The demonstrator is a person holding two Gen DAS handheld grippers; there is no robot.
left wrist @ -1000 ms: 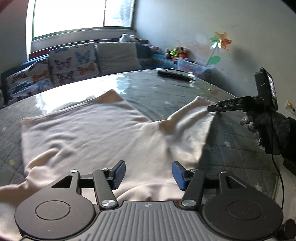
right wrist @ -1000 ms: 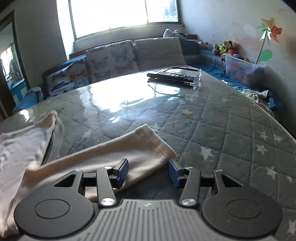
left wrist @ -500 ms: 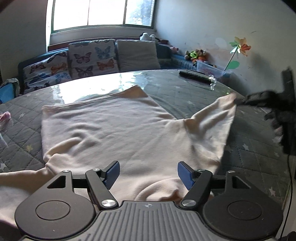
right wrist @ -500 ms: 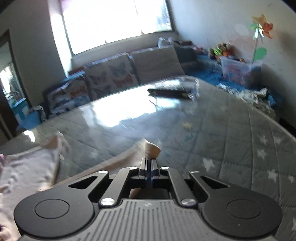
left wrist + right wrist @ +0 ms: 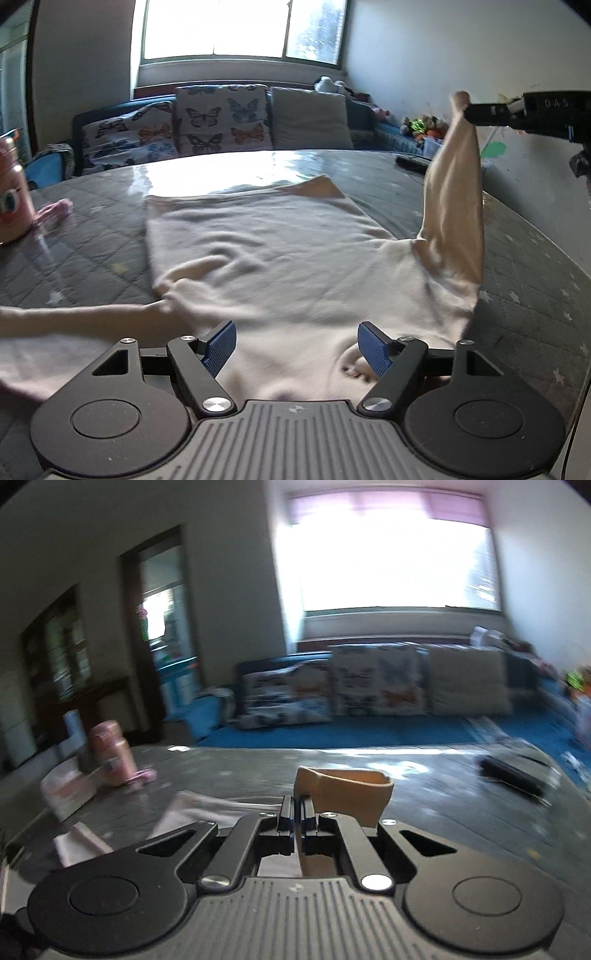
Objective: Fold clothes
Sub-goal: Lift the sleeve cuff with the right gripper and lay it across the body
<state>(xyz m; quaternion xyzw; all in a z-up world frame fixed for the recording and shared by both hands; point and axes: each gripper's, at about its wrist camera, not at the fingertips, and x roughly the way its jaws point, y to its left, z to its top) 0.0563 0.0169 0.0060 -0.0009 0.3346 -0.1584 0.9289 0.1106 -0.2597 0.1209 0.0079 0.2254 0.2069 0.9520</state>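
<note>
A cream long-sleeved top [image 5: 280, 251] lies spread flat on the grey quilted table [image 5: 92, 258]. My left gripper [image 5: 297, 345] is open, its blue pads just above the garment's near edge, holding nothing. My right gripper [image 5: 296, 808] is shut on the cuff of the right sleeve [image 5: 347, 794]. In the left wrist view that sleeve [image 5: 454, 206] hangs lifted high off the table from the right gripper [image 5: 466, 110] at the upper right. The other sleeve [image 5: 74, 317] lies out to the left.
A pink bottle [image 5: 11, 192] and a pink cloth [image 5: 55, 210] stand at the table's left. A black remote [image 5: 511, 777] lies at the far right. A sofa with butterfly cushions [image 5: 218, 122] runs behind the table under the window.
My right gripper closed on the sleeve cuff and lifted it high above the table, swinging left. My left gripper stayed open over the near edge.
</note>
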